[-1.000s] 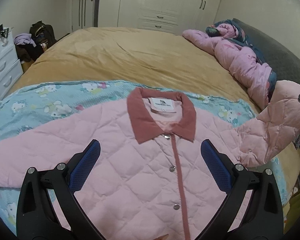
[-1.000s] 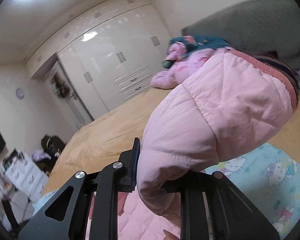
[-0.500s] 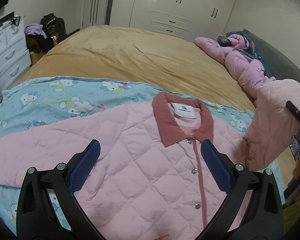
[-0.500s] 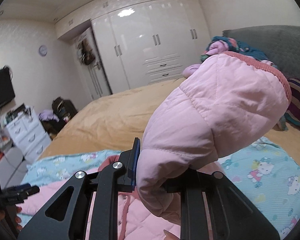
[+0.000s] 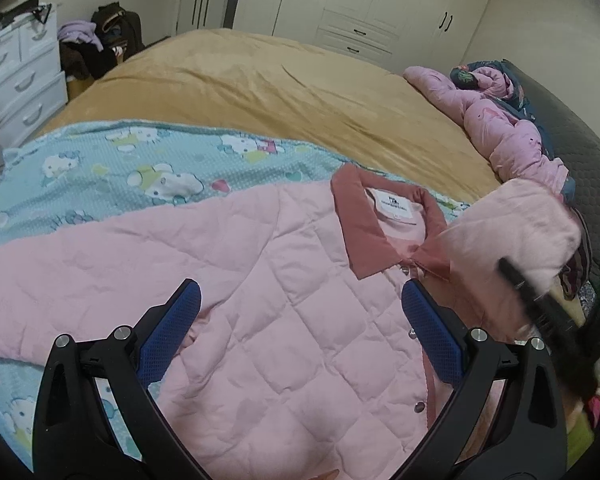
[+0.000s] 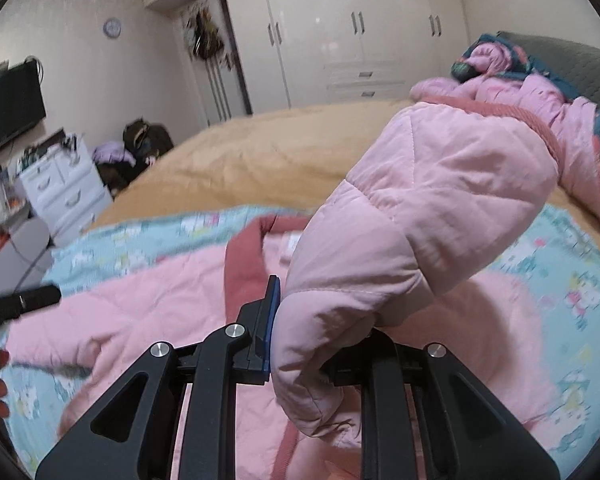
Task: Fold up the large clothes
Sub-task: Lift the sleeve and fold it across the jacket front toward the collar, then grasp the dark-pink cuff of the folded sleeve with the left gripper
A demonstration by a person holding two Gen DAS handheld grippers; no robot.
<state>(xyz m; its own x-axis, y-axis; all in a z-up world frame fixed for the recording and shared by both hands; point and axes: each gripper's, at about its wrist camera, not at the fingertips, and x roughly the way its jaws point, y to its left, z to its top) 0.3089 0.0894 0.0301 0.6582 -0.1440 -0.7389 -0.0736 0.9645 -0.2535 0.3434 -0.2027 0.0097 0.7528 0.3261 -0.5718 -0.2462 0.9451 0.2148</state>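
1. The pink quilted jacket (image 5: pixel 284 320) lies buttoned on the bed's near edge.
2. Right tool (image 6: pixel 312 344) pinches its sleeve (image 6: pixel 440 208); left tool (image 5: pixel 300 344) gapes empty.
3. Soft, puffy, light: likely best gripped at cuffs and hems.

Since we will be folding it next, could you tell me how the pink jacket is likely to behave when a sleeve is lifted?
The jacket will probably flop: the sleeve held in the right gripper bends and droops. Its puffy quilting suggests it is light yet springy, so folds may not stay flat.
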